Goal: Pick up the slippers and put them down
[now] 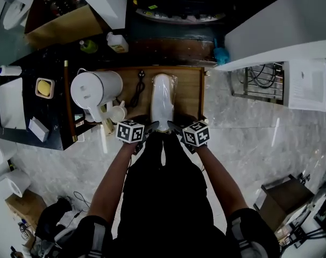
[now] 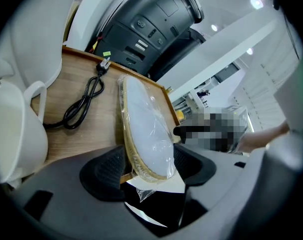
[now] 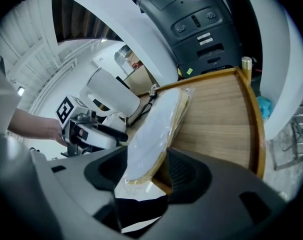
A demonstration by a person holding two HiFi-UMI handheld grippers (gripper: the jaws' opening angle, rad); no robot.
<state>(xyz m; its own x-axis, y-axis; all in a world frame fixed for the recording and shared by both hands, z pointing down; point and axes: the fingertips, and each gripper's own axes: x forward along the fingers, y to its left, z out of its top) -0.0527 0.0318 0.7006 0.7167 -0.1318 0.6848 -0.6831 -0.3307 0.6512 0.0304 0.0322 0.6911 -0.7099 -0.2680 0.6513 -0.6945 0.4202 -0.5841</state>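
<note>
One wooden tray [image 1: 191, 90] holds the wrapped slippers [image 1: 163, 98] — left tool [image 2: 149, 166] and right tool [image 3: 141, 171], jaws apart, straddle them.

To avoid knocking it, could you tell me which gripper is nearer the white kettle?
Left. The left gripper is at the near end of the slippers, on the side facing the white kettle; the right gripper is on the opposite side, farther off.
</note>
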